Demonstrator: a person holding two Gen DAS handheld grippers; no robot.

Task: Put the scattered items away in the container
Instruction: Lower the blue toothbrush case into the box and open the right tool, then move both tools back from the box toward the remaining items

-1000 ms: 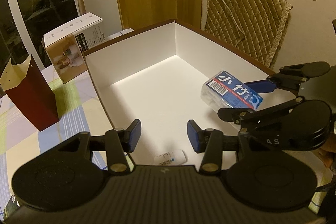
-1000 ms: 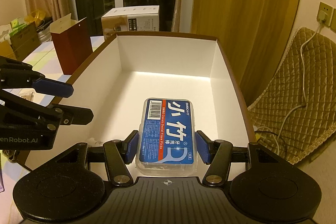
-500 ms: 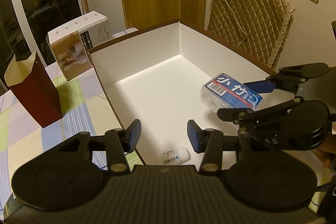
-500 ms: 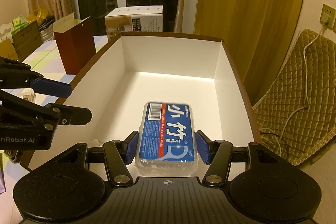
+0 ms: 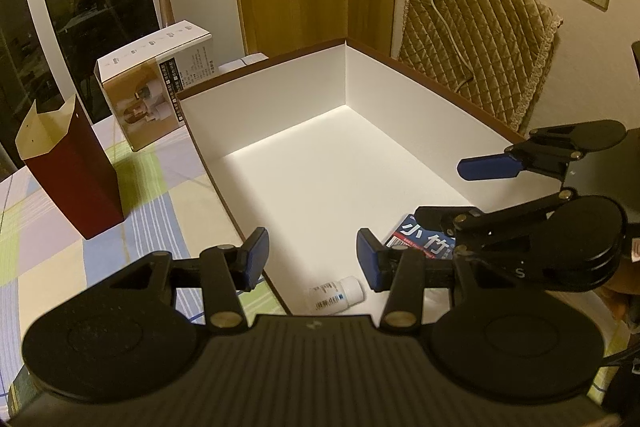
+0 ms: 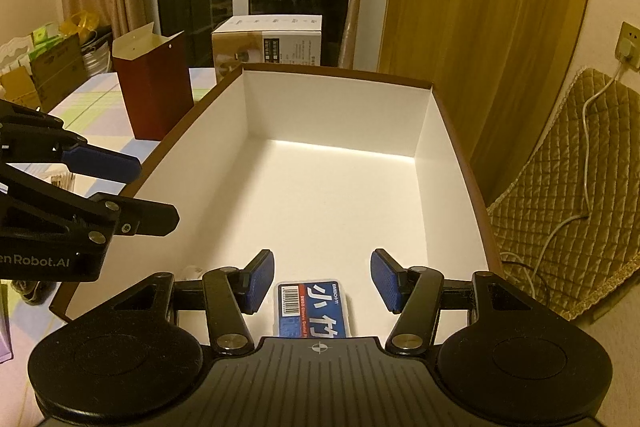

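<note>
The tabletop (image 5: 132, 211) had a checked cloth on it, and most of it was taken up by a big white box (image 5: 400, 131) with a brown rim. This was the container for the tidying. Just beside the box's far left corner stood a cardboard carton (image 5: 156, 83) with a picture on it. Nearer, by the left edge of the tabletop, stood a dark red paper bag (image 5: 76, 179) with its top open.

Inside the box, close to its near wall, lay a blue floss-pick case (image 6: 314, 309), flat on the white floor. The right hand-held gripper (image 6: 322, 281) hung over it with its blue pads (image 6: 260, 279) spread wide, not touching the case on either side. It held nothing.

A small white bottle (image 5: 334, 295) lay on its side in the box's near left corner, a little way from the case. The left hand-held gripper (image 5: 312, 259) hung above that corner, over the box's left rim. Its jaws were wide apart too, and it held nothing.

I think the step in hand was letting go: both things looked put away. From where I stood I could see no more loose items on the cloth, though the near part of the tabletop was hidden. Next, I guess each hand-held gripper should lift up out of the box without bumping its walls, then look for anything left outside.
</note>
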